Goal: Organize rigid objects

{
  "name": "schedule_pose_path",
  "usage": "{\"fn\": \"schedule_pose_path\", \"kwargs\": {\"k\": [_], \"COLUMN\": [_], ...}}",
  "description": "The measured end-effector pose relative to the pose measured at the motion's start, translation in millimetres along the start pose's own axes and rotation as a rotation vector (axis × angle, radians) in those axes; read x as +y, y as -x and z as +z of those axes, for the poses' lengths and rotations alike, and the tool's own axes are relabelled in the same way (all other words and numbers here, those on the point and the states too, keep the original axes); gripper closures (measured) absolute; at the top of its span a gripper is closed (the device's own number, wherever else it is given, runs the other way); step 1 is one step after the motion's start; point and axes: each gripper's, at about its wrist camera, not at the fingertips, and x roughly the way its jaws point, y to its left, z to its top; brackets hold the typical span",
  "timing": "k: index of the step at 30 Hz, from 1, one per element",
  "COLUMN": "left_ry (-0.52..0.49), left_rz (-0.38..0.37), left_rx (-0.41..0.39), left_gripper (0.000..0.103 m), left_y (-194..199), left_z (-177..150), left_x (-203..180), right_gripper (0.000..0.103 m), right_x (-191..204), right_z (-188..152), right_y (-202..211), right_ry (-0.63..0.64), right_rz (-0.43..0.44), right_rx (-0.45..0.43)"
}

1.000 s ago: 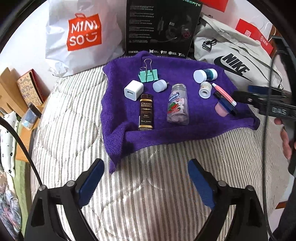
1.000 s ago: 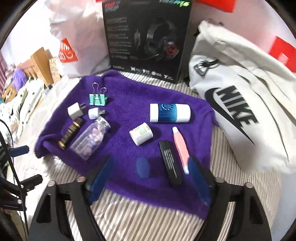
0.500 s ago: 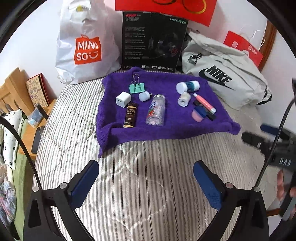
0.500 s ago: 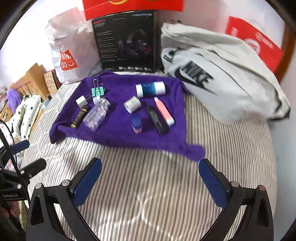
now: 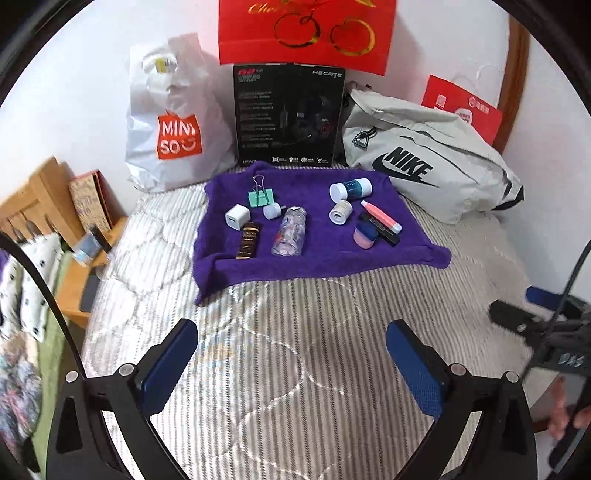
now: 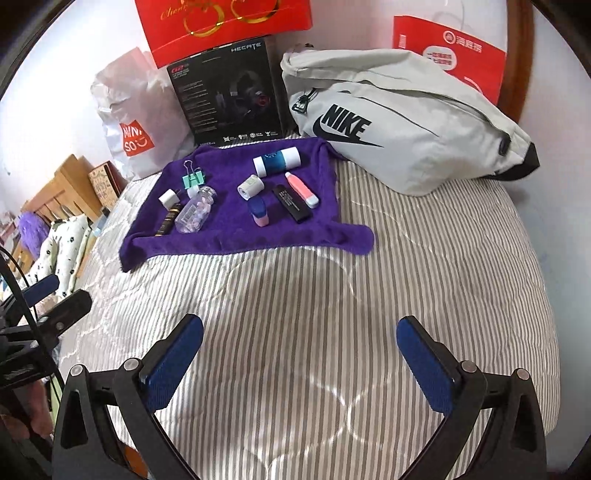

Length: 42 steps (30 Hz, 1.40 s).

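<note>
A purple towel (image 5: 317,254) (image 6: 236,240) lies at the far side of the striped bed, with several small items on it. Among them are a green binder clip (image 5: 261,195), a white charger cube (image 5: 237,217), a brown mini bottle (image 5: 248,240), a clear candy bottle (image 5: 290,230) (image 6: 195,214), a blue-and-white tube (image 5: 351,189) (image 6: 276,161), a pink tube (image 5: 380,217), a black stick (image 6: 291,203) and a blue-pink eraser (image 5: 365,233) (image 6: 258,211). My left gripper (image 5: 291,356) and right gripper (image 6: 300,356) both hover open over bare bedding, well short of the towel, nothing between their fingers.
Along the wall stand a white Miniso bag (image 5: 170,122), a black headset box (image 5: 288,114), a red gift bag (image 5: 303,33), a grey Nike bag (image 5: 424,162) (image 6: 399,122) and a red paper bag (image 6: 450,51). A wooden bedside shelf (image 5: 48,199) sits left of the bed.
Both grippers have drawn back from the towel toward the near side of the bed. The right gripper, which hovered over the blue-pink eraser, left it on the towel. Both stay open.
</note>
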Motion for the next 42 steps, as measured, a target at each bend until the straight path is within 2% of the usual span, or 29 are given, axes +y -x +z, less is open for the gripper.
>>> {"fn": "schedule_pose_path", "kwargs": {"k": [6, 12, 38, 42], "left_ry": [0.017, 0.007, -0.002, -0.003], "left_rz": [-0.033, -0.028, -0.040, -0.043], "left_rx": [-0.002, -0.020, -0.010, -0.008], "left_gripper": [0.000, 0.000, 0.000, 0.000], "left_y": [10, 21, 27, 28], "left_z": [-8, -10, -20, -20], "left_x": [-2, -2, -1, 0], "right_gripper": [0.000, 0.000, 0.000, 0.000], "right_x": [-3, -1, 11, 12], "right_z": [-8, -15, -26, -27], "right_y": [11, 17, 29, 32], "right_ry": [0.002, 0.020, 0.043, 0.043], "right_rz": [-0.020, -0.044, -0.044, -0.023], "right_rx": [-0.008, -0.013, -0.032, -0.036]}}
